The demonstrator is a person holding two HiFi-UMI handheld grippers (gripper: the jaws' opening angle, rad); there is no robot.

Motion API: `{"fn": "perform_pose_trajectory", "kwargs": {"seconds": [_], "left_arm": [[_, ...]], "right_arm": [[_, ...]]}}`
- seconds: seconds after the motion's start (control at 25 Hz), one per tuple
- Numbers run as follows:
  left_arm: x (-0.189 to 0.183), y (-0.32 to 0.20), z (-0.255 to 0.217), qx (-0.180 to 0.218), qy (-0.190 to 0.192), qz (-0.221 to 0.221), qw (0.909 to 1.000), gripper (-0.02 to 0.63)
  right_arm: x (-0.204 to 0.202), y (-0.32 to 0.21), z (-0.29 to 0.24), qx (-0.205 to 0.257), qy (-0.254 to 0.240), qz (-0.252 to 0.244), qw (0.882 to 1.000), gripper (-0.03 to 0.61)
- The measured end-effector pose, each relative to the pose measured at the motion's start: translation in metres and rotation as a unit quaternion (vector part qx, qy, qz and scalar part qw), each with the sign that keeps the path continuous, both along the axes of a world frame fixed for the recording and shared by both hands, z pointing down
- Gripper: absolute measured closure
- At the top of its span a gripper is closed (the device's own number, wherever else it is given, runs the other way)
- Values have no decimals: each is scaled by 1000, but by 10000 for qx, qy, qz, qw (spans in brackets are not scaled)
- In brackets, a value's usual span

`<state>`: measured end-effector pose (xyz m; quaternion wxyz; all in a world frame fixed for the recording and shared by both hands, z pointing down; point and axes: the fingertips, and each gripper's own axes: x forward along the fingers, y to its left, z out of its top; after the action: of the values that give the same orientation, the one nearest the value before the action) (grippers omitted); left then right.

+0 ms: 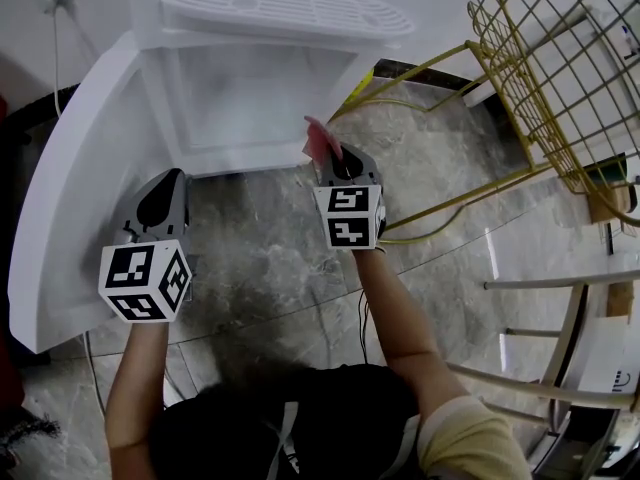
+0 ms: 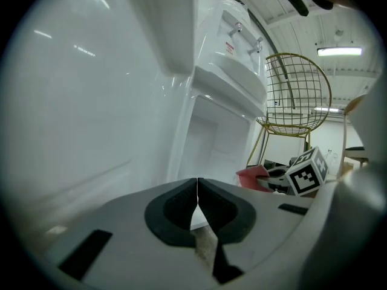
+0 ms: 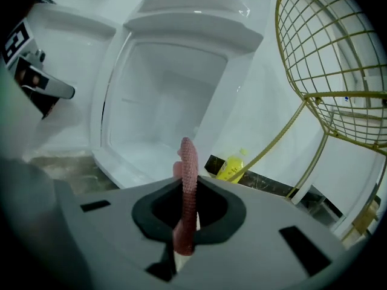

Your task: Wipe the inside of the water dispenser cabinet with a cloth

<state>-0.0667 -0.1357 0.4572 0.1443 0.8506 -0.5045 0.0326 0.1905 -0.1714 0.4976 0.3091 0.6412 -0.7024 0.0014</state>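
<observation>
Right gripper view, jaws pinching nubbly pink cloth (image 3: pixel 188 186)

Even, bright light is cast; glare is given off by a ceiling lamp (image 2: pixel 341 51) above the left tongs (image 2: pixel 197 189); edges are bowed and darkened.

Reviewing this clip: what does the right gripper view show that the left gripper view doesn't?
Only the right gripper view: a yellow bottle. Only the left gripper view: the dispenser taps, and the left hand-held gripper shut on nothing. Both: the open cabinet, the yellow wire chair, and the pink cloth clamped in the right hand-held gripper.
</observation>
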Motion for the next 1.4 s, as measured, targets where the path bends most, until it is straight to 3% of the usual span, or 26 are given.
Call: {"fn": "perform_pose_trajectory", "kwargs": {"seconds": [0.52,0.92,1.4], "left_arm": [[-6,2,-17,285,-81,-49,9996,598],[-4,2,-22,364,30,-47,9993,598],[-8,-3,-15,242,46,-128,9996,598]], "right_arm": [[-29,15,-54,648,-876,-336,9935,551],[-43,22,-53,485,-2099,-522,9751,552],[-43,21,-38,306,-2230,-470,9732,552]]}}
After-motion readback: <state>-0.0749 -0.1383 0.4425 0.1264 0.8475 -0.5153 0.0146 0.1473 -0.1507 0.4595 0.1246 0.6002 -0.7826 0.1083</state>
